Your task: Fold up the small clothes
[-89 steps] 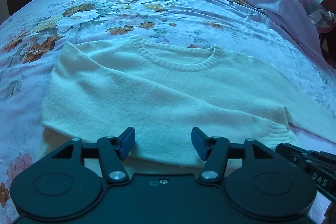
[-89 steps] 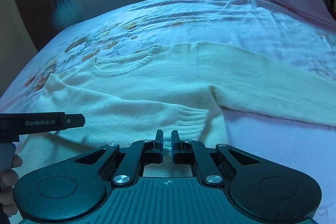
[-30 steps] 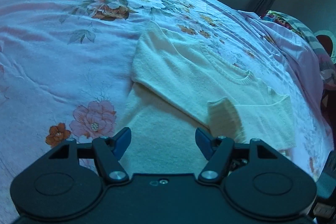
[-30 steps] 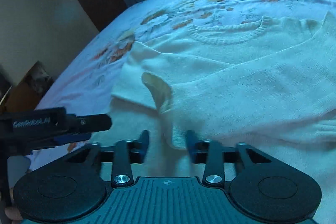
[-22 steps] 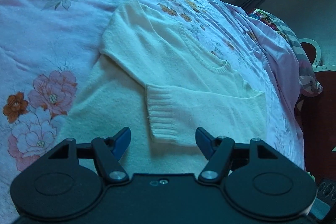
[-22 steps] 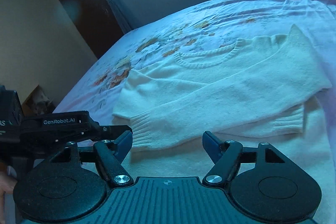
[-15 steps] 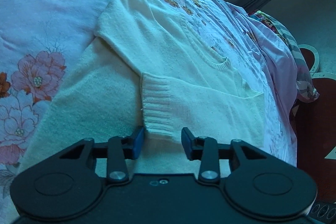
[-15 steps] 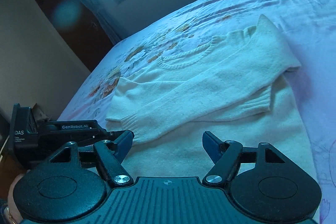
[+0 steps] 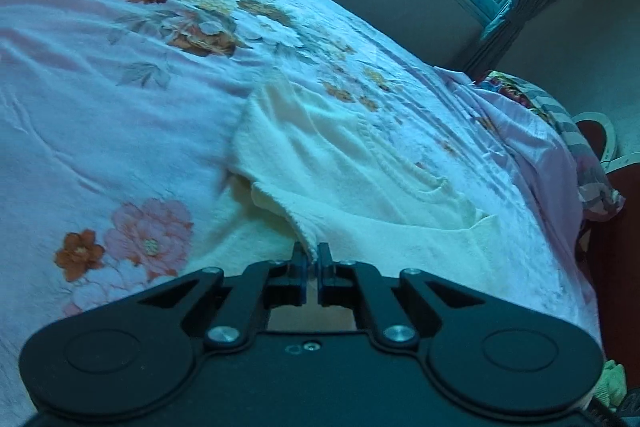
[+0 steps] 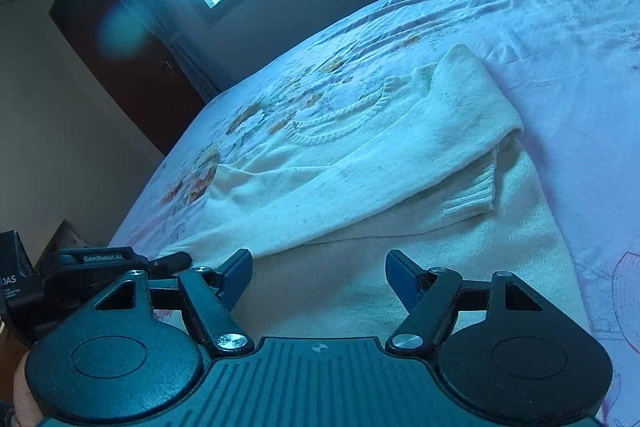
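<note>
Sleeve-folding underway: left tool (image 9: pixel 311 259) clamped on sweater (image 9: pixel 360 163) cuff, right tool (image 10: pixel 318 273) apart and empty; next move likely carries cuff across.

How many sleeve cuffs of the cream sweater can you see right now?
1 for certain: a ribbed cuff lying across the sweater's right side. The other sleeve's end is pinched in the left tongs, so its cuff is mostly hidden.

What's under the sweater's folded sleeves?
Under the folded sleeves lies the sweater body, and under that the flowery bedsheet. The chest and the sheet beneath are covered, so they cannot be seen.
</note>
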Action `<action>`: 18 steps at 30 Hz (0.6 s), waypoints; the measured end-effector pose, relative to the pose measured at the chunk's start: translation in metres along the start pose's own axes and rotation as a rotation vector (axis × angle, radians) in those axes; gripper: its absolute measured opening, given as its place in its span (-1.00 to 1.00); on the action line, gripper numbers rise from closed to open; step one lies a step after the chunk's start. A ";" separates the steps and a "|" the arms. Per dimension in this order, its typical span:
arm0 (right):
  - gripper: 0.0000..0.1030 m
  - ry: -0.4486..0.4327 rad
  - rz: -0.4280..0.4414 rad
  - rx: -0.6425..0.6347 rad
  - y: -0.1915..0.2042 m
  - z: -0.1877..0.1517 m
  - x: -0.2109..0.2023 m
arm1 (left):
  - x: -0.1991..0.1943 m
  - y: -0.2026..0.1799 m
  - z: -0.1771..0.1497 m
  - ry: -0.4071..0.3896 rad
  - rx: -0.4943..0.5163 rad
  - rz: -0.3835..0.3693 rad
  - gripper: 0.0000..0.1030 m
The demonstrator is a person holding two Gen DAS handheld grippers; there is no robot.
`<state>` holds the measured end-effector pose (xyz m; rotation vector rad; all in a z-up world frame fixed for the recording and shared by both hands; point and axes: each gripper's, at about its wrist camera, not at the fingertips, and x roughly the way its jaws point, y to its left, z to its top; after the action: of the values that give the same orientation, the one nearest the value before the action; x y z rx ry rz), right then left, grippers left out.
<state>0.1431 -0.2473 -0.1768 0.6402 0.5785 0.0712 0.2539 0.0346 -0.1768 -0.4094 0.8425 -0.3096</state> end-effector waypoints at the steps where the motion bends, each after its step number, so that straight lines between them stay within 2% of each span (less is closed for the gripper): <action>1: 0.42 0.008 0.000 -0.001 0.001 -0.001 0.003 | 0.005 0.006 -0.001 0.014 -0.002 0.014 -0.95; 4: 0.42 0.022 -0.006 -0.005 0.004 -0.004 0.009 | 0.026 0.016 -0.007 0.107 0.006 0.025 -0.89; 6: 0.42 0.026 -0.007 -0.019 0.007 -0.004 0.011 | 0.024 0.017 -0.009 0.106 0.025 0.019 -0.86; 8: 0.42 0.022 -0.021 -0.055 0.009 -0.001 0.012 | 0.019 0.018 -0.007 0.113 0.013 0.007 -0.66; 12: 0.42 -0.007 -0.079 -0.108 0.007 0.012 0.018 | -0.006 0.015 -0.007 0.066 0.027 0.034 -0.43; 15: 0.42 -0.033 -0.145 -0.086 -0.007 0.027 0.023 | -0.020 0.012 -0.002 0.026 0.036 0.016 -0.43; 18: 0.41 -0.042 -0.178 -0.061 -0.018 0.047 0.035 | -0.012 0.001 0.006 0.031 0.063 0.003 -0.43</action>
<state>0.1954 -0.2789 -0.1740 0.5280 0.5883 -0.0911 0.2509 0.0416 -0.1664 -0.3456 0.8613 -0.3393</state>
